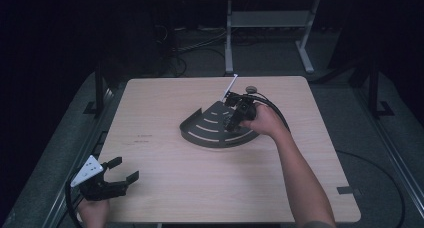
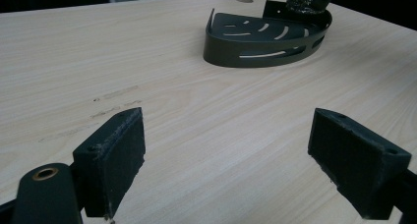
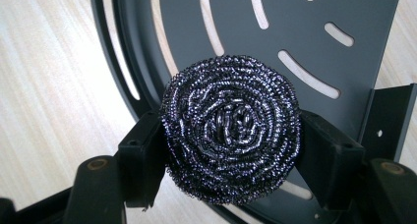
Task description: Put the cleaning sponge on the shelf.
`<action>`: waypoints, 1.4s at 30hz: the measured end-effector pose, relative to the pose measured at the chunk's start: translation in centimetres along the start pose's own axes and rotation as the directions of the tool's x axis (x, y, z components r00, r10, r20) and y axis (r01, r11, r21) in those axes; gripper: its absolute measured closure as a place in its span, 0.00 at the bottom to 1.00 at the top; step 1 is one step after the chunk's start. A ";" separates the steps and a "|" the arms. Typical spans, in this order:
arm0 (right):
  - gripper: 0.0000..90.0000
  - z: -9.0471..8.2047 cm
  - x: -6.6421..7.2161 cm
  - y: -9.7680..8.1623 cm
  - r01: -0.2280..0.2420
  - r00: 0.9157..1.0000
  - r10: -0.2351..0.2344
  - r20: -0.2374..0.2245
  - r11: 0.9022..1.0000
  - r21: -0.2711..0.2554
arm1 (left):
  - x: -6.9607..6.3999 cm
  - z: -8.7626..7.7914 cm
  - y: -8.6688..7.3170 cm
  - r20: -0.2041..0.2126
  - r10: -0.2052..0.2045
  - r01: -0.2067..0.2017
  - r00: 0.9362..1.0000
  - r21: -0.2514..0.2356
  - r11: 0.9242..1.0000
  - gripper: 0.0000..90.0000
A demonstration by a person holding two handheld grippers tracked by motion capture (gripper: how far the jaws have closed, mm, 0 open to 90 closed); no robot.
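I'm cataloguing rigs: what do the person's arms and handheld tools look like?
Both forearms are bare, no sleeves. The left tool is black with thick blocky pads, a brass-coloured pivot ring, a pale three-cornered plate and black cable. The right tool is black, trailing black cables.

Left tongs (image 1: 121,170) low at near-left table corner, jaws spread wide; right tongs (image 3: 231,150) reached forward, clamped.

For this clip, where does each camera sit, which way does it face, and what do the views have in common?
High view: above the person's side, looking forward and down on the table; both forearms, left claw, right claw.
Left gripper view: on the left claw, low over the table, jaws open, facing the corner shelf.
Right gripper view: on the right claw, looking down; jaws grip a steel scourer.
Shared: all show the shelf.
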State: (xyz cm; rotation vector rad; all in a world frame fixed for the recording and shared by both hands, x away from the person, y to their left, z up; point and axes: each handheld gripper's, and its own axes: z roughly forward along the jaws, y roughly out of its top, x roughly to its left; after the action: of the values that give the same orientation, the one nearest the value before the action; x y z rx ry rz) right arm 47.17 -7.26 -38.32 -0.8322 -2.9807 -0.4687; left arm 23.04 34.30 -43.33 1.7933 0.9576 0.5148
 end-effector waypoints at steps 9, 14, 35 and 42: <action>0.36 1.2 -0.3 0.4 -0.014 1.000 0.014 0.001 1.000 0.005 | 0.0 0.0 0.0 0.001 0.001 -0.001 1.000 0.001 1.000 0.15; 0.36 1.9 -0.5 0.6 -0.020 1.000 0.020 0.002 1.000 0.016 | 0.0 0.0 0.0 0.001 0.000 0.000 1.000 0.000 1.000 0.15; 0.36 4.3 -1.0 0.5 -0.051 0.999 0.051 -0.003 0.999 0.011 | 0.0 0.1 0.0 0.002 0.000 0.000 1.000 0.005 1.000 0.15; 0.35 4.5 -1.1 0.5 -0.048 0.999 0.048 0.001 0.999 0.010 | 0.0 0.1 0.0 0.002 0.000 0.000 1.000 0.005 1.000 0.15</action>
State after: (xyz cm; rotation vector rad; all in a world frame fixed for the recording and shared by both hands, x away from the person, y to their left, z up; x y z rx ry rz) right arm 48.71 -6.11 -42.60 -0.9010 -2.9532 -0.4519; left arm 23.08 34.28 -43.40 1.7982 0.9590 0.5109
